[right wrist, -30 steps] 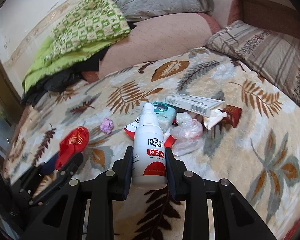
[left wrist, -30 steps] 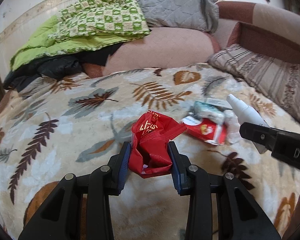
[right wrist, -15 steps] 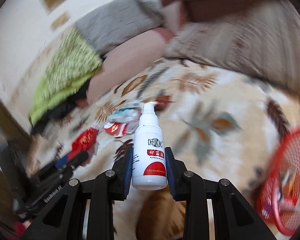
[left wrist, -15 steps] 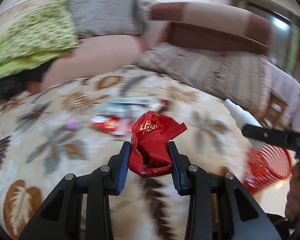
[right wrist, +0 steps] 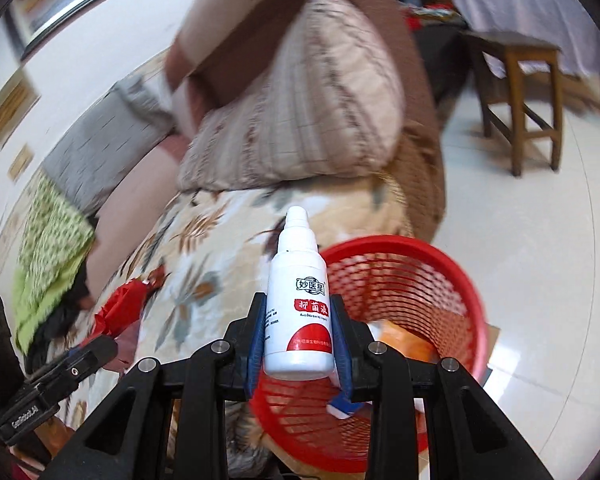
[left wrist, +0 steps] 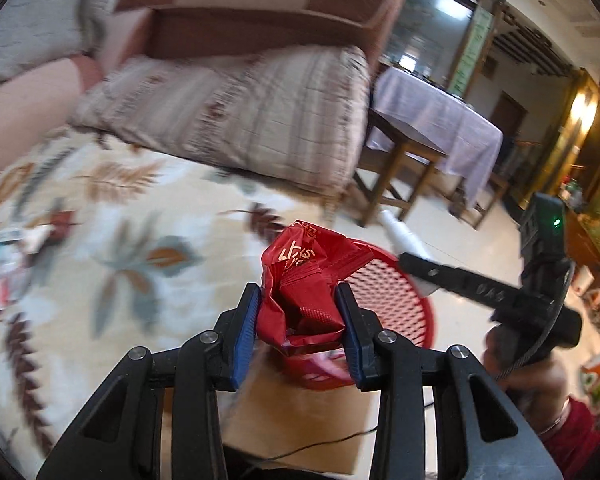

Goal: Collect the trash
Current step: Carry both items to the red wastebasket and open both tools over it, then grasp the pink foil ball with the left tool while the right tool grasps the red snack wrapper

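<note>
The left gripper pinches a crumpled red foil wrapper between its blue pads, squeezing it at the sides so the loose top flares free. The right gripper is pressed onto a white plastic bottle with a red label, gripped low on the body with the nozzle pointing away — a hold that keeps the bottle steady in the carry.

Both loads hang by the round red mesh plastic basket, which stands on pale floor tiles just beside the edge of the leaf-patterned cream blanket. The bottle sits over the basket's near rim; the wrapper appears just short of it, on the blanket side. The basket already holds some scraps, among them something orange. More litter lies on the blanket, well apart from the basket — so the collecting looks unfinished. Opening each grip over the basket seems the next call.
</note>
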A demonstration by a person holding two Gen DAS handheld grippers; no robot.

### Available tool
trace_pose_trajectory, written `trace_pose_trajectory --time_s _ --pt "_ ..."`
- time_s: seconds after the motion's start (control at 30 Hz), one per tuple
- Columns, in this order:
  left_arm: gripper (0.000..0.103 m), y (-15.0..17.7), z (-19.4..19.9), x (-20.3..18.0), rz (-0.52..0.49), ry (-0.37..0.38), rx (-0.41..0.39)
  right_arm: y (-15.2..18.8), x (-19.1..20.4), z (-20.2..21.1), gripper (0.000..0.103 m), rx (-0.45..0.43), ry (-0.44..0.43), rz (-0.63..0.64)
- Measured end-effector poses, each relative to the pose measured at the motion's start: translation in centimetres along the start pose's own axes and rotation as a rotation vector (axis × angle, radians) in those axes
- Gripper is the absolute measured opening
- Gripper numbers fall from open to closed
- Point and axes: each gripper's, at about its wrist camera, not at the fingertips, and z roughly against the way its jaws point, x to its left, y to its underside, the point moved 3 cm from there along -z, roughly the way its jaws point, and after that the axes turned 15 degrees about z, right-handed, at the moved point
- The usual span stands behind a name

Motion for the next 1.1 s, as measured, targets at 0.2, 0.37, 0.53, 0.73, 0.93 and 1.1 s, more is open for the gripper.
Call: trace_pose_trajectory --time_s 0.2,0.37,0.53,0.73,0.93,1.1 --pt "0.065 -0.4 -4.0 -3.3 -0.027 0.021 0.051 0.2 -3.9 0.1 0.044 0.004 0.020 -0.097" --pt "0.065 0.0 -3.7 -1.7 -0.003 -0.012 0.045 0.2 -4.4 0.9 0.047 -0.020 0.039 -0.084" --pt "0.065 0.2 -0.1 3.2 0.085 -0.090 -0.018 -0.1 -0.3 -0.2 0.047 -0.001 -0.015 0.019" --pt "0.066 1.0 5.4 11.4 0.228 -0.223 -0.083 0.4 8.4 -3.1 0.047 0.070 -0.125 0.202" --pt "0.066 1.8 11.1 20.5 0.360 -0.351 -0.144 0.7 16.6 -6.7 0.048 0.143 -0.201 0.330" --pt "0.066 1.0 15.6 28.8 0.499 -0.472 -0.223 -0.5 23.1 -9.6 0.048 0.175 -0.274 0.360"
